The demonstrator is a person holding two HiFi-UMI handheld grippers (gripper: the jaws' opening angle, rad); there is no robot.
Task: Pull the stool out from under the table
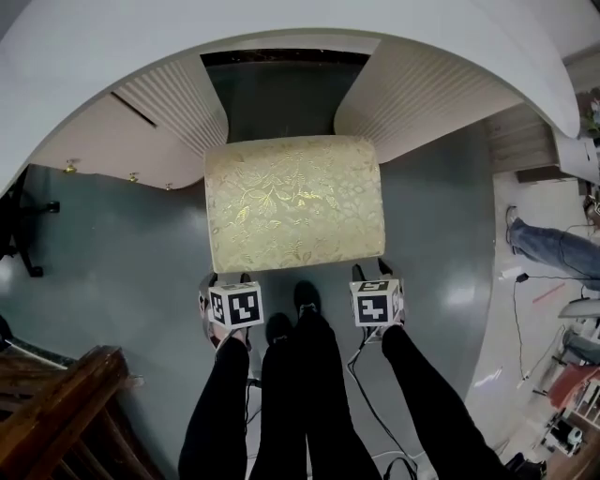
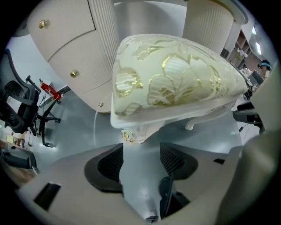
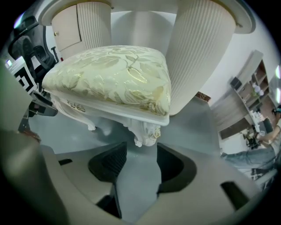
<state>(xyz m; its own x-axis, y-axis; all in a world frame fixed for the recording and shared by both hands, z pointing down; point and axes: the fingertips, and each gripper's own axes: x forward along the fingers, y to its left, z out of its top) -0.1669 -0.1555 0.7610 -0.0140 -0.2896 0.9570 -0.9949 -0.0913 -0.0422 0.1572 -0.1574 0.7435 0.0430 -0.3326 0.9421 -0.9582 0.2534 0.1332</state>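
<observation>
now: stool [image 1: 294, 202] stands on the grey floor [image 1: 122, 253], mostly clear of the white surface [image 1: 281, 28], its far edge between the two ribbed pedestals [image 1: 412, 94]. left tool [image 1: 228, 279] sits at the stool's near left corner, jaws well apart, nothing between the pads; carved leg [image 2: 131, 135] just beyond the tips, not touched. right tool [image 1: 371, 272] sits at the near right corner, jaws also wide, gripping nothing, with that corner's leg just ahead.

Workroom or lab, office chair [image 2: 16, 107], cluttered shelving [image 3: 246, 83], grey floor [image 1: 122, 262]
</observation>
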